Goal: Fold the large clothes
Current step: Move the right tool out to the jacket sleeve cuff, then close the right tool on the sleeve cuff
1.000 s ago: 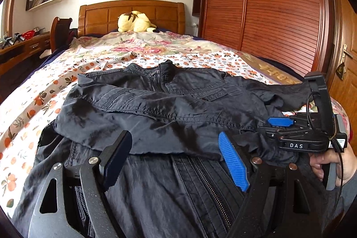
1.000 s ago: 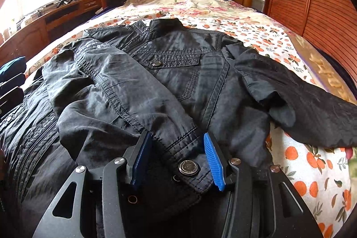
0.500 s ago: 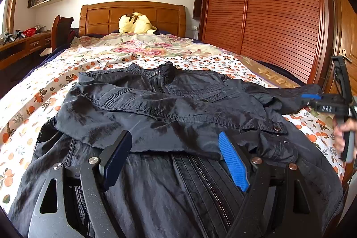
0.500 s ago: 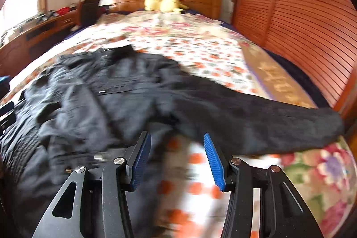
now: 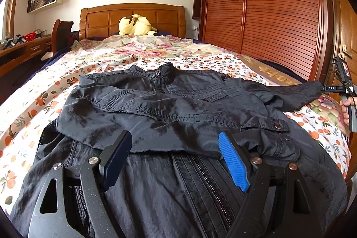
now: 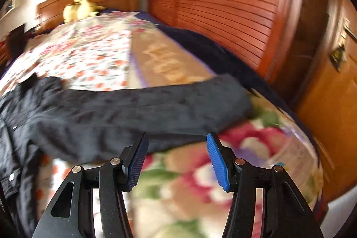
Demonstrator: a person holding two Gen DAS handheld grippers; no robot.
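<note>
Right tongs swung off jacket – jaws just widened, empty, over bedspread, left tongs apart.

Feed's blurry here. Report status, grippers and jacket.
Left gripper open over jacket, empty. Right gripper open, jaws just widened, at outstretched sleeve, not gripping. Nothing in the way.

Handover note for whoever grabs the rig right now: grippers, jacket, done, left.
Left gripper: open, low over the jacket front, gripping nothing.
Right gripper: jaws just opening, nothing between them, near the cuff of the outstretched sleeve.
Jacket: flat on the bed, collar toward the headboard, zipped.
Done: one sleeve folded across the chest.
Left: fold in the outstretched sleeve, then probably fold the body up.
</note>
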